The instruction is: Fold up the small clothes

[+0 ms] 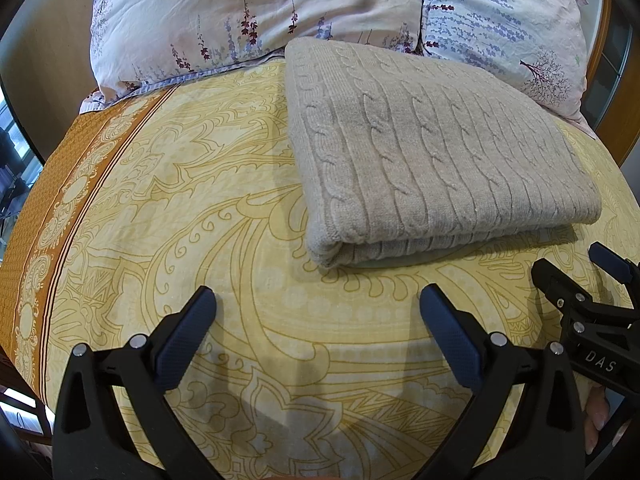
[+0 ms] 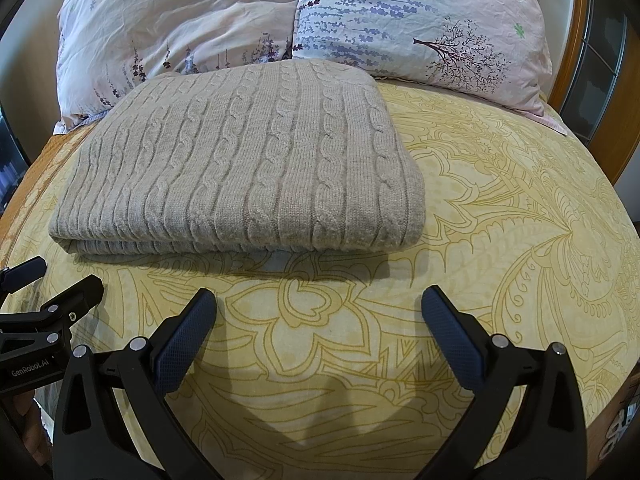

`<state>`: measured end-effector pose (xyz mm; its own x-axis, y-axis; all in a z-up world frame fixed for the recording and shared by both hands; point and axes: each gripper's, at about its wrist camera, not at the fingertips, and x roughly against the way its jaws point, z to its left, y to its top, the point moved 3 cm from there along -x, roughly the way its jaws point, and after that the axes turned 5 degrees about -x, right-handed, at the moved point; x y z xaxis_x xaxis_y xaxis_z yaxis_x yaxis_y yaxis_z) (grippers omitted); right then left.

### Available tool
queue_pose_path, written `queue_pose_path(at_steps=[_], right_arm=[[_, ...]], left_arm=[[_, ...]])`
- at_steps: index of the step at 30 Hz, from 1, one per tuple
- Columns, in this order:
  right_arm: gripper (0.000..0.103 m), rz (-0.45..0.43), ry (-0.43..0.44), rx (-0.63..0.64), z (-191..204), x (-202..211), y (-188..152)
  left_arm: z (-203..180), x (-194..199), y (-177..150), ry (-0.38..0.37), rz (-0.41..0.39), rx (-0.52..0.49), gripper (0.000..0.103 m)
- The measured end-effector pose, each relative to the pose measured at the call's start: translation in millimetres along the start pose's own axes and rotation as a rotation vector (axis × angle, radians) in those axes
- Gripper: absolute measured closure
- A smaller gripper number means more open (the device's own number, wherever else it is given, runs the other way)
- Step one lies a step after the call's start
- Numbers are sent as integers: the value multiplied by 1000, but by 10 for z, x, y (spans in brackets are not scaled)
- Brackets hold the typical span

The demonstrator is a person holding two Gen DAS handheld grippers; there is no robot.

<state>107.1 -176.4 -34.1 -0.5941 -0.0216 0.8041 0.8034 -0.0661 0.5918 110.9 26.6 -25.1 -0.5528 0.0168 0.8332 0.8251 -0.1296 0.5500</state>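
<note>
A beige cable-knit sweater (image 1: pixel 432 152) lies folded in a neat rectangle on the yellow patterned bed sheet (image 1: pixel 224 208). It also shows in the right wrist view (image 2: pixel 248 164). My left gripper (image 1: pixel 318 300) is open and empty, hovering over the sheet just short of the sweater's near folded edge. My right gripper (image 2: pixel 319 300) is open and empty, also just in front of the sweater. The right gripper shows at the right edge of the left wrist view (image 1: pixel 580 276), and the left gripper at the left edge of the right wrist view (image 2: pixel 52 280).
Two floral pillows (image 1: pixel 248 16) (image 2: pixel 420 24) lie behind the sweater against a wooden headboard (image 2: pixel 576 40). An orange border strip (image 1: pixel 60 184) runs along the sheet's left side near the bed edge. Bare sheet (image 2: pixel 520 200) lies right of the sweater.
</note>
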Motion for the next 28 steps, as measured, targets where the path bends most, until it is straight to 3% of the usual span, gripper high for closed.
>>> queue_pose_path(at_steps=[28], right_arm=[[1, -1, 0, 0, 2, -1, -3]], left_arm=[[2, -11, -15, -1, 3, 0, 2]])
